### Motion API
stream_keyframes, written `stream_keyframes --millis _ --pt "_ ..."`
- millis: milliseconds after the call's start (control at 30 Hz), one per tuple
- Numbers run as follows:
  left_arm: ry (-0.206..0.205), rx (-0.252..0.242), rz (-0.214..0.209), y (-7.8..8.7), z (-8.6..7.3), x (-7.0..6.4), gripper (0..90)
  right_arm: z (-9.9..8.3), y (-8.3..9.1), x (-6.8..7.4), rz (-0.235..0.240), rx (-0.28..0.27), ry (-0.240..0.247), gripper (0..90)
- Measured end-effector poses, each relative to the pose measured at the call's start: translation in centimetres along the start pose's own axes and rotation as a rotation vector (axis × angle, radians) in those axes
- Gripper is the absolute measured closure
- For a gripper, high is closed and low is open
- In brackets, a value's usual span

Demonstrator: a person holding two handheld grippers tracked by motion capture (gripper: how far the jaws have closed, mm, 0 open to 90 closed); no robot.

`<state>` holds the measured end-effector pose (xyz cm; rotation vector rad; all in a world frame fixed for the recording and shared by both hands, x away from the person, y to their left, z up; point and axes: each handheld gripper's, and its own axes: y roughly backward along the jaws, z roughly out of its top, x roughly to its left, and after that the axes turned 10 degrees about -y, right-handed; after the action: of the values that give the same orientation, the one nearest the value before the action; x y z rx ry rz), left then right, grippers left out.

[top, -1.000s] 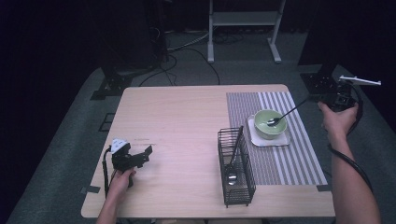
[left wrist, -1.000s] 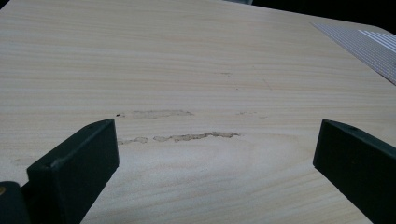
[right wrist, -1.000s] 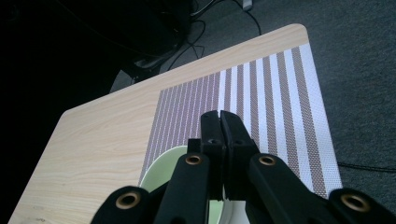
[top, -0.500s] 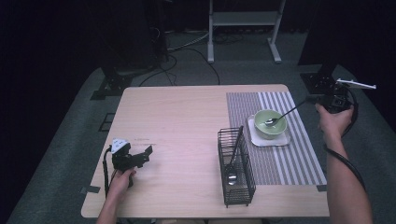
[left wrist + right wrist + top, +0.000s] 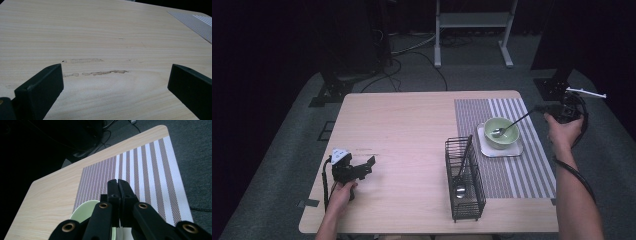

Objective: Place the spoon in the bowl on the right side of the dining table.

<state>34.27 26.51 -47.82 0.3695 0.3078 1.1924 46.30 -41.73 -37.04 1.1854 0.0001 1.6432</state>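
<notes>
Left gripper (image 5: 362, 170): held low in the person's left hand (image 5: 341, 192), jaws spread wide apart with nothing between them, pointing forward and to the right. Right gripper (image 5: 546, 107): held raised in the right hand (image 5: 562, 132), forearm extended, jaws pressed together with barely any gap visible, pointing left.

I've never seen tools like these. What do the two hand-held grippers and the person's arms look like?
Both are black. The left gripper has two broad, flat, blocky jaws, a pale grey three-cornered plate on top and a black cable trailing beside it. The right gripper has slim jaws on linked bars with brass-coloured rivets, a white bar sticking out at its top and a black cable looping along the arm. The forearms are bare; no sleeves show.
</notes>
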Motion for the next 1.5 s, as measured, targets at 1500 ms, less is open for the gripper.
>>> stream_keyframes --millis 1500 --pt "-0.001 0.003 0.000 0.0 0.0 0.0 0.0 -2.2 -1.7 -2.7 0.048 0.049 -0.070 79.2"
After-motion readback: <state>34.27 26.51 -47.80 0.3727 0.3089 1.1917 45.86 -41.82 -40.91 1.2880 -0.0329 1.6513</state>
